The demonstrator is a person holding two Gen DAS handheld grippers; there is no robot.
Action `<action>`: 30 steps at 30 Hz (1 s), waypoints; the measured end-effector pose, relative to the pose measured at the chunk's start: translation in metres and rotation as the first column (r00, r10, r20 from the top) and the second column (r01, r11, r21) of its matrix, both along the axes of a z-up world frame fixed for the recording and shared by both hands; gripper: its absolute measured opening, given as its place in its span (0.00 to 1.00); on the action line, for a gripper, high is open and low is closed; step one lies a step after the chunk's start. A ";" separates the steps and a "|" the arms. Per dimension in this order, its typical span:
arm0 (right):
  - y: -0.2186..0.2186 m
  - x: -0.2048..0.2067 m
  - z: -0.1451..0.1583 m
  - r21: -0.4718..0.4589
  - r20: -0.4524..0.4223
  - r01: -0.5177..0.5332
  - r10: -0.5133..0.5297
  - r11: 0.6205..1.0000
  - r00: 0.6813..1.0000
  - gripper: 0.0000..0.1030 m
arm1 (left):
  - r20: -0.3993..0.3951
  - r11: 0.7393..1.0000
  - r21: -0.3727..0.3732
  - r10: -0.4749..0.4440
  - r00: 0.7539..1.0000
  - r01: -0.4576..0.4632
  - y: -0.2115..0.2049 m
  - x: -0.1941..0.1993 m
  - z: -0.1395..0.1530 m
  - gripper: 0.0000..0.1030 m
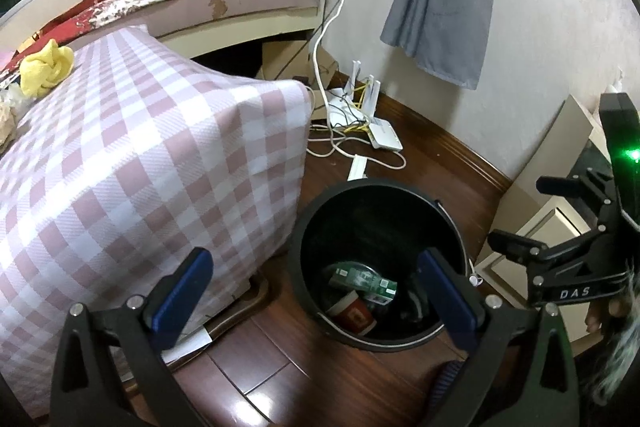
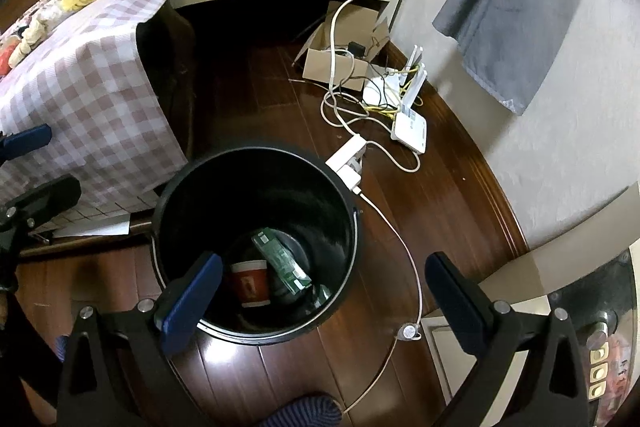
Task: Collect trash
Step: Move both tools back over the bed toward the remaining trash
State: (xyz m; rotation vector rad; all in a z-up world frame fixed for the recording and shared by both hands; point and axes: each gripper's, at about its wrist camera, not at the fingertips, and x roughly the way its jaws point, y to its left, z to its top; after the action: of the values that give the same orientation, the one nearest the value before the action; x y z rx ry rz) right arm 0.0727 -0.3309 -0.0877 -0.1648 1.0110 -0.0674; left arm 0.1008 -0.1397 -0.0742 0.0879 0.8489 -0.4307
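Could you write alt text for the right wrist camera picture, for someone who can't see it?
A black bin stands on a dark wood floor, holding a red paper cup and a green carton. The open right gripper hovers over it, empty. A checked tablecloth hangs at left; white cables and a router lie behind.

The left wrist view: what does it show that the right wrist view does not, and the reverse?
Only the left wrist view shows the right claw from outside, open and empty. Only the right wrist view shows the cardboard box under the bed and the thin cable passing the bucket. Both show the black bucket holding a red paper cup and a green carton, the checked cloth and the white router.
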 end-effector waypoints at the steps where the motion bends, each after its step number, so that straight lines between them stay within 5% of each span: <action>1: 0.000 0.000 0.001 0.001 0.003 -0.001 0.001 1.000 1.000 0.99 | 0.003 1.000 0.001 0.001 1.000 -0.001 0.001 -0.001 0.001 0.99; 30: 0.076 0.020 0.064 0.041 0.186 -0.145 0.135 0.988 0.973 0.99 | 0.136 0.985 -0.044 0.169 0.976 -0.164 0.074 -0.006 0.052 0.99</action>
State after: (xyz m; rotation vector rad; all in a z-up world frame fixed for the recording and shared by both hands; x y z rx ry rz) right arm 0.0926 -0.2545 -0.0239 -0.1764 0.8144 0.0733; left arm 0.0946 -0.0661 -0.0217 0.0162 0.7054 -0.2774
